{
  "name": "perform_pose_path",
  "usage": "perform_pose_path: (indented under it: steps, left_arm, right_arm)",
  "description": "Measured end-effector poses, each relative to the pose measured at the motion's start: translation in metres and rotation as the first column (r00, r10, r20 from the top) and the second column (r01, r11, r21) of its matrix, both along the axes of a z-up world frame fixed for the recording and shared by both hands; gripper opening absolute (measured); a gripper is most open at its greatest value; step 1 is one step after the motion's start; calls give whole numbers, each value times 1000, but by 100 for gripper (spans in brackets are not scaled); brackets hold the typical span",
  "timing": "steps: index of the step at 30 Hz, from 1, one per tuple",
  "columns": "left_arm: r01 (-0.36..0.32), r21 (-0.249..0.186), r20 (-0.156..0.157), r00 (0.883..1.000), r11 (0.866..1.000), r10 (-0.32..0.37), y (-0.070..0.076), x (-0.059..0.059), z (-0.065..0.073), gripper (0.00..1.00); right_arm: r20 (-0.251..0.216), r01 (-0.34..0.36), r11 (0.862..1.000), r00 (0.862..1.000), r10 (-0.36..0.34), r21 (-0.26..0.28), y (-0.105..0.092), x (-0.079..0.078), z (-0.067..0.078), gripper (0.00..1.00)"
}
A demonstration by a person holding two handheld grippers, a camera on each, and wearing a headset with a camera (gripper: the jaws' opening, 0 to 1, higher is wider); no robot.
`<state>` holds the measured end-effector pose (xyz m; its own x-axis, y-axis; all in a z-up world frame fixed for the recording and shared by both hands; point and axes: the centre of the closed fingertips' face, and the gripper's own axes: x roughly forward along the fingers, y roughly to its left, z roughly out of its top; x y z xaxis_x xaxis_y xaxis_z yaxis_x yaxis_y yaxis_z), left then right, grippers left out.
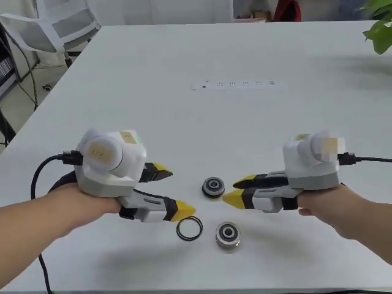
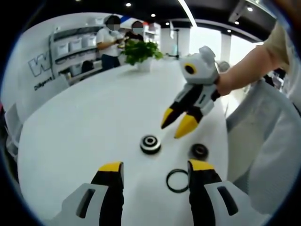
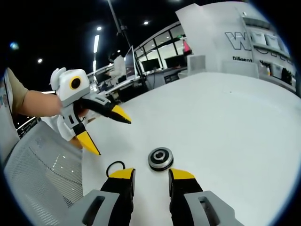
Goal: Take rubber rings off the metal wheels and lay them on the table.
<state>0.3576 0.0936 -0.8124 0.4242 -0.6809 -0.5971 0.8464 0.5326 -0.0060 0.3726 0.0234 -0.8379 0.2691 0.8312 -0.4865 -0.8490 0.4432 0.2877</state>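
On the table [image 1: 184, 110], a rubber ring [image 1: 189, 228] near two metal wheels [image 1: 213, 187] [image 1: 228, 234]; left claw [image 1: 173, 191] and right claw [image 1: 239, 188] spread.

On the table [image 1: 184, 122], at its far right corner, a plant [image 1: 380, 27] is cut off by the picture's edge. Off the far left corner, a chair [image 1: 52, 24] is cut off too. The power strip [image 1: 239, 84] at the table's middle is too small to count its sockets. In the right gripper view, the ring [image 3: 115, 165] on the table has its lower arc hidden behind a jaw of the right gripper [image 3: 151, 175].
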Motion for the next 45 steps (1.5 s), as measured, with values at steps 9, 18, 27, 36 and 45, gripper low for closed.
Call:
perform_pose_path:
  steps: [9, 18, 27, 36, 45]
  left_arm:
    - [-4, -4, 1, 1000, 1000, 4, -2, 11, -3, 54]
    - [-1, -5, -5, 1000, 1000, 1, -7, 19, -9, 52]
    - [9, -9, -12, 1000, 1000, -9, -16, 25, -15, 49]
    - [16, -8, -16, 1000, 1000, -16, -22, 29, -19, 46]
    - [32, -3, -19, 999, 999, -32, -30, 31, -23, 43]
  right_arm:
    - [24, -4, 1000, 1000, 4, -12, 2, 1, -2, 27]
    - [36, -8, 1000, 999, 9, -24, 5, 4, -7, 27]
    - [58, -24, 999, 998, 26, -35, 6, 8, -10, 26]
    - [81, -50, 997, 995, 54, -50, 9, 8, -12, 26]
    - [102, -76, 995, 991, 82, -67, 8, 10, -16, 26]
